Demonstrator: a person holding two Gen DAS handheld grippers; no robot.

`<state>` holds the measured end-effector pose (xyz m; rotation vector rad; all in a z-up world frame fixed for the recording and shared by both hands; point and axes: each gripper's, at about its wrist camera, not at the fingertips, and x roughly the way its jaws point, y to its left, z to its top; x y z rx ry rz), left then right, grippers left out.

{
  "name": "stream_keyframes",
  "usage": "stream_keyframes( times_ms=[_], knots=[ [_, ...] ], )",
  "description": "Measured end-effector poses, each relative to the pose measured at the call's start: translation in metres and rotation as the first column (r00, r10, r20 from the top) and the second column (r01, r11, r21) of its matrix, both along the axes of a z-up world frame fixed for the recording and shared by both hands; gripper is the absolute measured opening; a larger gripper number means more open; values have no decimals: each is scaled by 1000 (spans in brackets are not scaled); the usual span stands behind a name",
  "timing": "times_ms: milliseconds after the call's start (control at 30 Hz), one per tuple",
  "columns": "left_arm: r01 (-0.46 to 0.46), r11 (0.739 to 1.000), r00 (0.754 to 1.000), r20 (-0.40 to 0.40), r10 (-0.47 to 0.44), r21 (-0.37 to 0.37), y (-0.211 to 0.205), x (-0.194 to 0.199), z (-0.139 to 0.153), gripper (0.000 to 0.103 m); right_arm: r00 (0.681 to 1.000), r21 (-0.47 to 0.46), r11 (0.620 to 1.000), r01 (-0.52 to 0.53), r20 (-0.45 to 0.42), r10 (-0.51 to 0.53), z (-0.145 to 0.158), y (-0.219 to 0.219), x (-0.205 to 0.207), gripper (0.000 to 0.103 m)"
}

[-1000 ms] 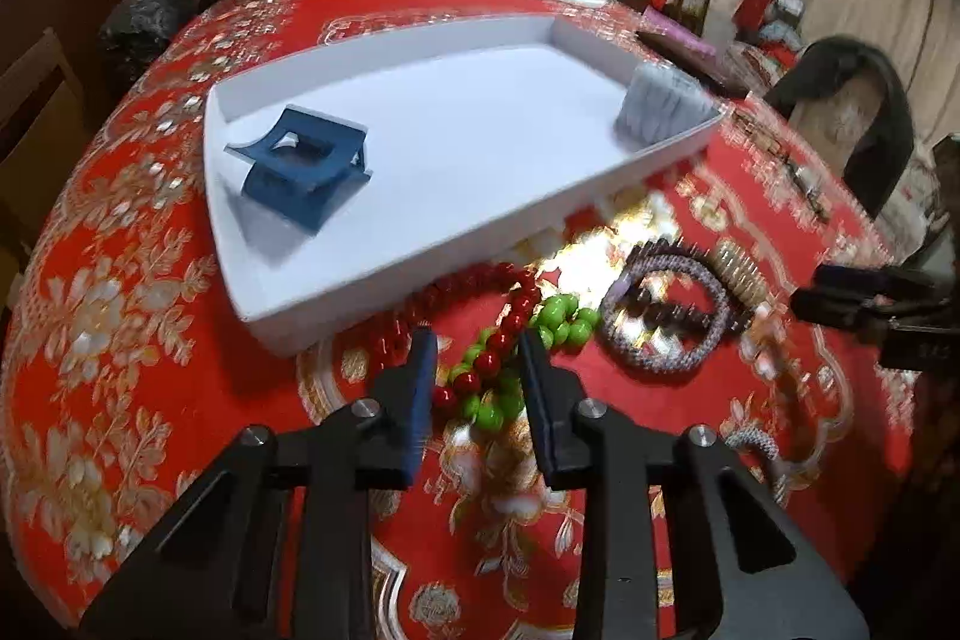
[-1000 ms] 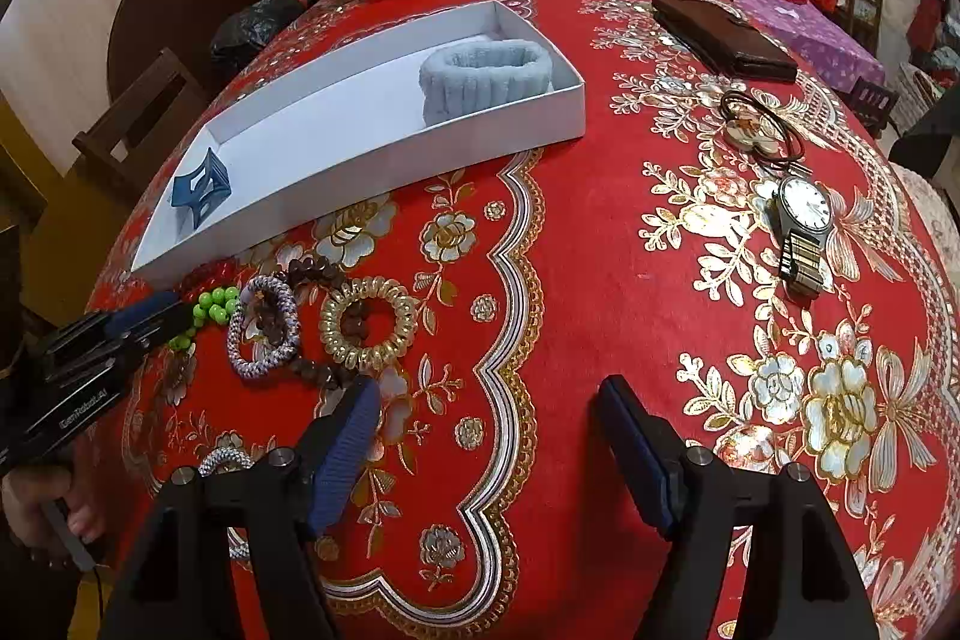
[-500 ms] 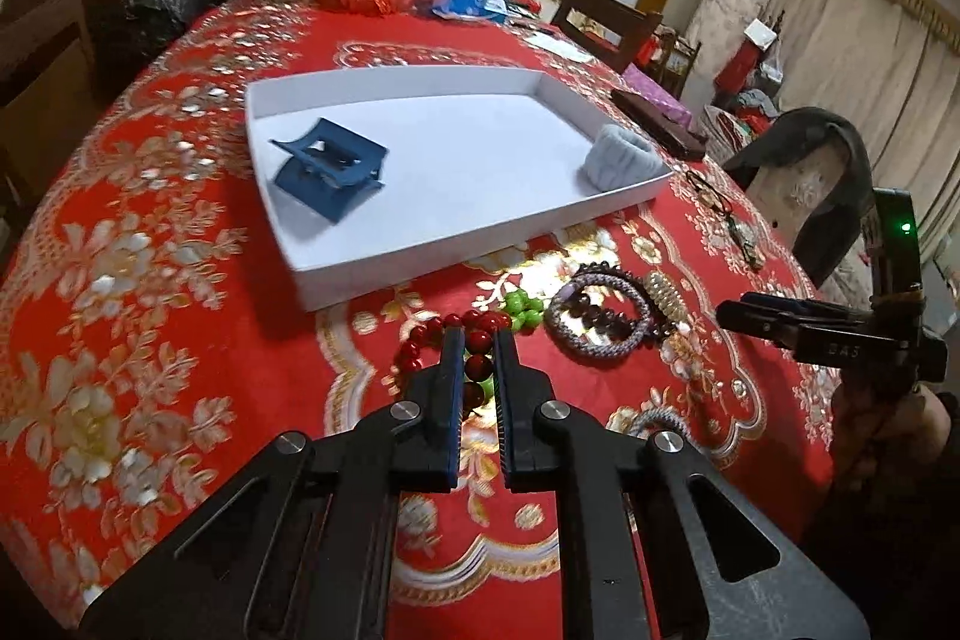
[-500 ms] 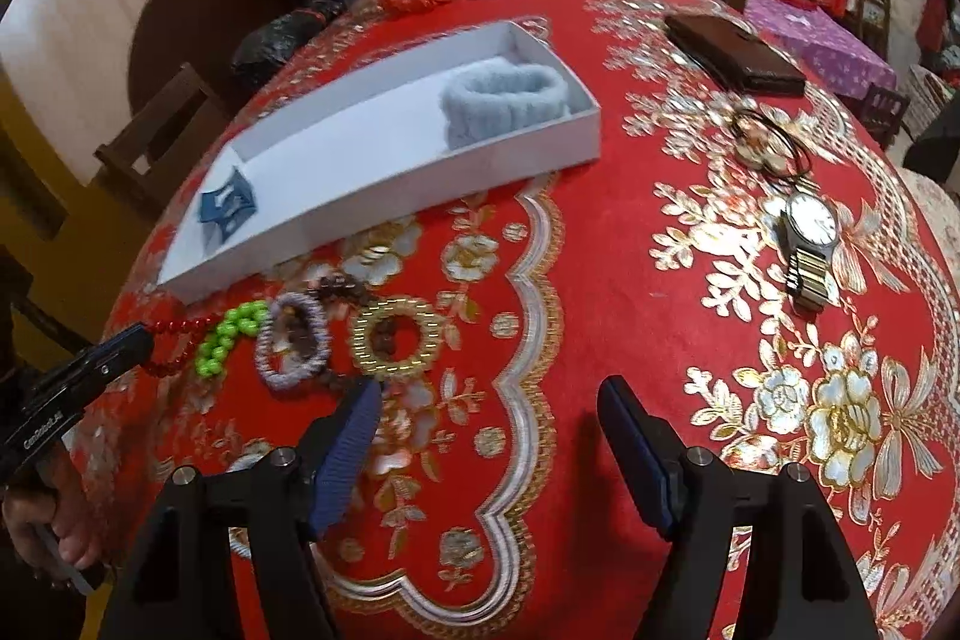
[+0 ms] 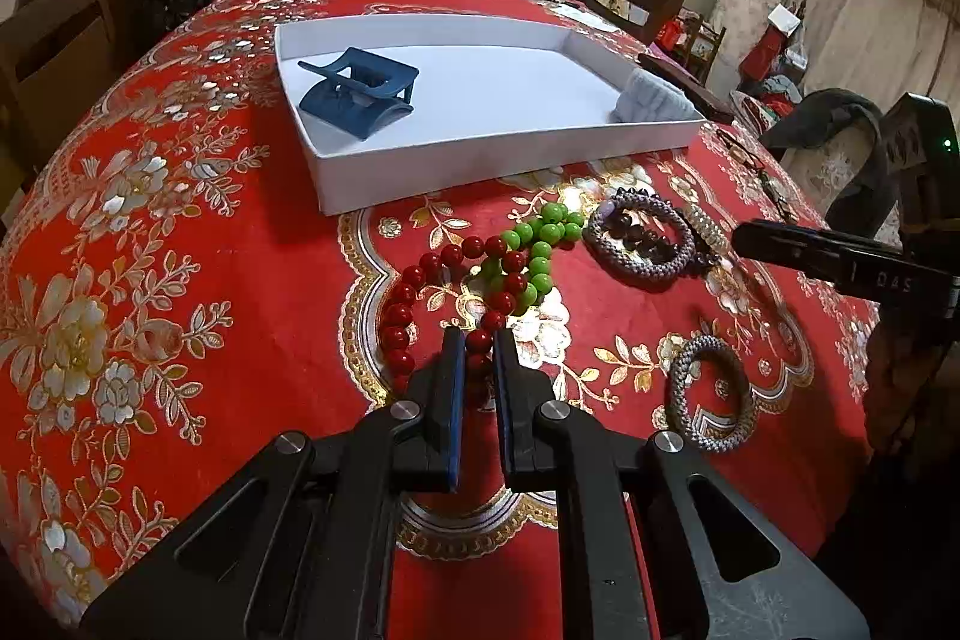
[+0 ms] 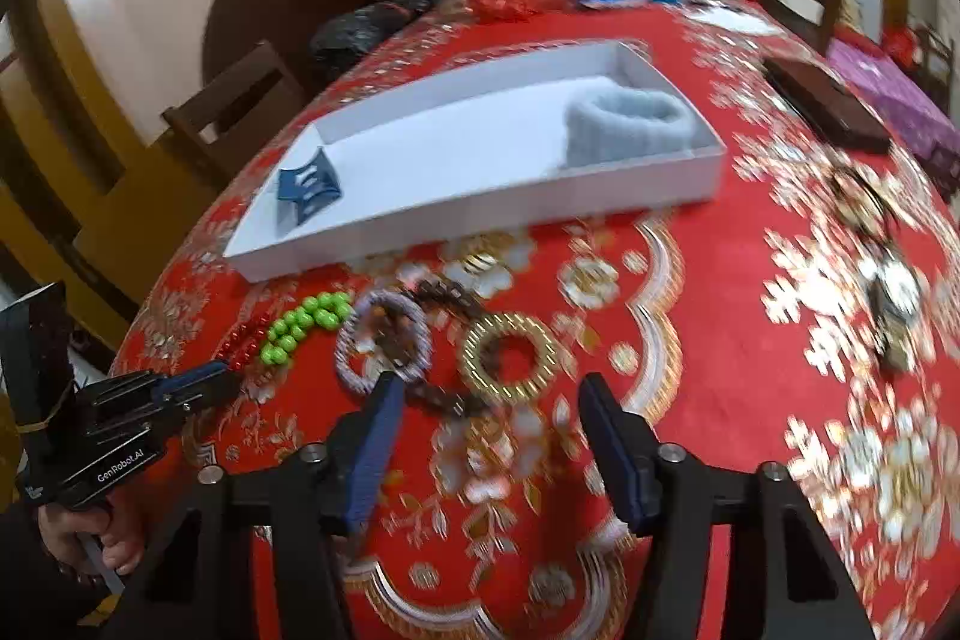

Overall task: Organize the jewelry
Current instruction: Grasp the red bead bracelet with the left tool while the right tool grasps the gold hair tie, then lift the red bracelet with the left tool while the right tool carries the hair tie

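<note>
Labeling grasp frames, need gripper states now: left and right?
Left gripper: shut on the red bead bracelet.
Right gripper: open, jaws just been closing, nothing gripped, above the gold ring.

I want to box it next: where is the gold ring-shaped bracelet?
The gold bracelet lies on the red tablecloth just ahead of the right gripper, right of the grey beaded bracelet, outside the white tray.

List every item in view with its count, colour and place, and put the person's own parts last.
tray: one, white, mid-table
hair clip: one, blue, tray's left end
wristband: one, pale grey, tray's right end
red bead bracelet: one, before the tray
green bead bracelet: one, tangled with the red
gold coil ring: one, ahead of the right claw
watch: one, far right
left claw: shut on the red beads
right claw: open, closing
</note>
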<state>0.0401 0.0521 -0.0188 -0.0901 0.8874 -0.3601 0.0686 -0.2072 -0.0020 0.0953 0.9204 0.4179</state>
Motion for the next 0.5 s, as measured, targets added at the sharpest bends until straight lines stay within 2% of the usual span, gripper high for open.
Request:
stream_keyframes(
  times_ms=[33,100,200,267,400,500],
  knots=[
    [-1,1000,1000,0,1,-3,0,0,0,8,1000,2,1000,-9,0,9,-1,2,1,45],
    [-4,1000,1000,0,4,-5,1,0,0,8,1000,-22,1000,1,21,-1,0,5,2,42],
    [-7,1000,1000,1,7,-5,1,0,1,8,1000,0,1000,-7,25,7,0,5,6,34],
    [-9,1000,1000,0,9,-6,1,0,1,8,999,-10,1000,-10,41,11,1,8,7,32],
    [-9,1000,1000,-1,9,-8,0,2,1,8,999,-35,999,-34,12,34,-8,15,15,28],
    [-9,1000,1000,-1,9,-10,0,2,1,8,999,-81,996,-34,-7,33,-15,18,17,21]
  ],
)
